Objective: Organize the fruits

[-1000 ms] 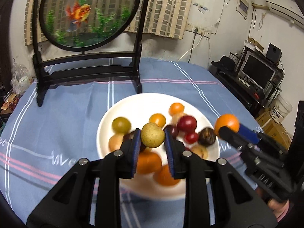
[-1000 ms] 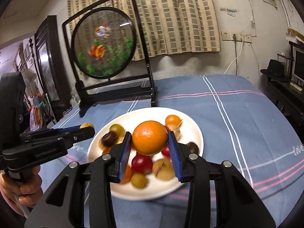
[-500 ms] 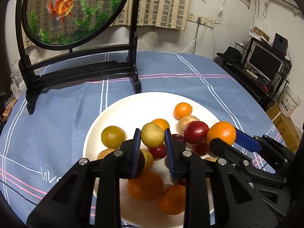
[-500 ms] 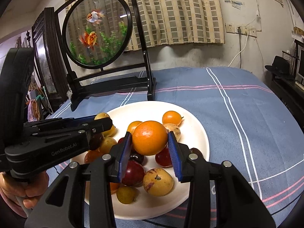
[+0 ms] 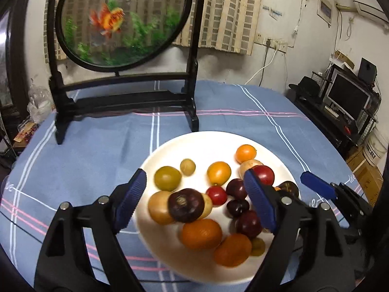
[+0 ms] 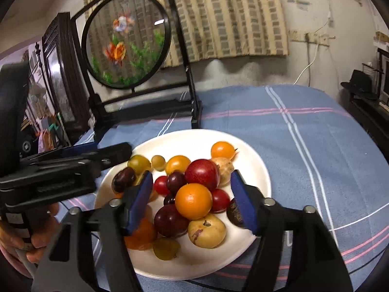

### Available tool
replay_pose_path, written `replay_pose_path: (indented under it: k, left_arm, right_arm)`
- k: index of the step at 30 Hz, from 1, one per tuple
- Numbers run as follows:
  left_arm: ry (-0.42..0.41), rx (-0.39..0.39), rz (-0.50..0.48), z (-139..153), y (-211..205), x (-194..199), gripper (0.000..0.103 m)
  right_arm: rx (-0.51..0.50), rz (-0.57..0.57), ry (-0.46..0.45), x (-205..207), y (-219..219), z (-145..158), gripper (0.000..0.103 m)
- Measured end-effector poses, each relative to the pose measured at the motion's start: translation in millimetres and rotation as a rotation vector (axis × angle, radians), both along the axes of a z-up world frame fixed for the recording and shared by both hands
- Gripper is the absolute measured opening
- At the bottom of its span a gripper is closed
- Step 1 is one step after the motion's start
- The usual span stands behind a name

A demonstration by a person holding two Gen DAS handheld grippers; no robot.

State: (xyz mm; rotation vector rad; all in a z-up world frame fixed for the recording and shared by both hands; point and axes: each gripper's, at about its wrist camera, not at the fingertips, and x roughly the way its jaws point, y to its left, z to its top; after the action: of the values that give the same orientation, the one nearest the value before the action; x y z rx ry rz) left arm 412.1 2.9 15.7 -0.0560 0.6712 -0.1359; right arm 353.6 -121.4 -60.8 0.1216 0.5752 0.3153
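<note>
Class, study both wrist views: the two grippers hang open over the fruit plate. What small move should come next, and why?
Probably lift both grippers up and clear. The left gripper and right gripper stand open and hold nothing, while the orange sits on the pile in the white plate, so both fruits seem released.

Round white plate (image 6: 260, 170) holds orange, red, dark purple and yellow-green fruits; blue cloth (image 6: 304, 133) with white and seemingly pink stripes.
</note>
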Motion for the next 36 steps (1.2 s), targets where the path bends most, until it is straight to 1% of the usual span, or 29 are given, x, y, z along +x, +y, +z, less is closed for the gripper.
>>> replay_pose_path:
  k: [3, 7, 11, 14, 15, 16, 18, 20, 22, 24, 25, 27, 29, 32, 36]
  left_arm:
    - [-0.016, -0.003, 0.023, 8.5, 10.6, -19.0, 0.091]
    - [-0.033, -0.012, 0.060, 18.2, 27.5, -50.4, 0.096]
    - [-0.031, -0.014, 0.098, 21.9, 43.3, -86.6, 0.098]
    - [-0.040, -0.009, 0.126, 18.3, 48.7, -114.7, 0.099]
    - [-0.045, -0.003, 0.135, 16.0, 48.4, -121.7, 0.099]
    - [-0.053, 0.005, 0.142, 12.7, 47.2, -130.3, 0.100]
    - [-0.065, 0.017, 0.146, 5.9, 43.8, -143.1, 0.100]
    - [-0.053, 0.048, 0.133, -4.0, 36.2, -154.3, 0.100]
    - [-0.033, 0.075, 0.111, -8.1, 30.4, -159.0, 0.100]
    - [-0.022, 0.112, 0.079, -9.2, 21.8, -164.1, 0.100]
    - [-0.032, 0.138, 0.072, -8.9, 17.6, -169.1, 0.100]
    - [-0.054, 0.162, 0.067, -8.1, 13.0, -176.4, 0.100]
    - [-0.061, 0.160, 0.056, -8.8, 11.4, -182.0, 0.100]
    - [-0.048, 0.140, 0.060, -11.7, 14.4, -186.2, 0.100]
    - [-0.021, 0.132, 0.082, -16.5, 19.3, -182.8, 0.100]
  right_arm:
    - [-0.001, 0.013, -0.002, -5.7, 1.4, 6.8, 0.067]
    - [-0.004, 0.031, -0.002, -17.3, 3.8, 16.2, 0.067]
    - [-0.023, 0.038, 0.006, -38.1, 5.5, 22.5, 0.072]
    - [-0.033, 0.028, 0.001, -60.9, 3.7, 25.9, 0.083]
    - [-0.042, 0.026, -0.004, -67.2, 3.4, 26.0, 0.095]
    - [-0.061, 0.022, -0.015, -76.6, 3.3, 25.6, 0.102]
    - [-0.108, 0.023, -0.037, -94.1, 2.9, 22.0, 0.102]
    - [-0.158, 0.030, -0.031, -108.3, 3.1, 16.3, 0.102]
    - [-0.180, 0.033, -0.010, -121.2, -1.5, 8.0, 0.102]
    - [-0.183, 0.037, 0.031, -127.5, -5.0, -1.5, 0.102]
    - [-0.192, 0.037, 0.048, -129.9, -5.0, -4.8, 0.102]
    - [-0.225, 0.022, 0.053, -134.9, -4.1, -9.3, 0.102]
    - [-0.240, 0.009, 0.035, -140.4, -4.5, -7.6, 0.102]
    - [-0.206, 0.024, 0.016, -146.9, -8.5, -3.6, 0.102]
    - [-0.200, 0.035, 0.003, -152.9, -8.5, -1.6, 0.102]
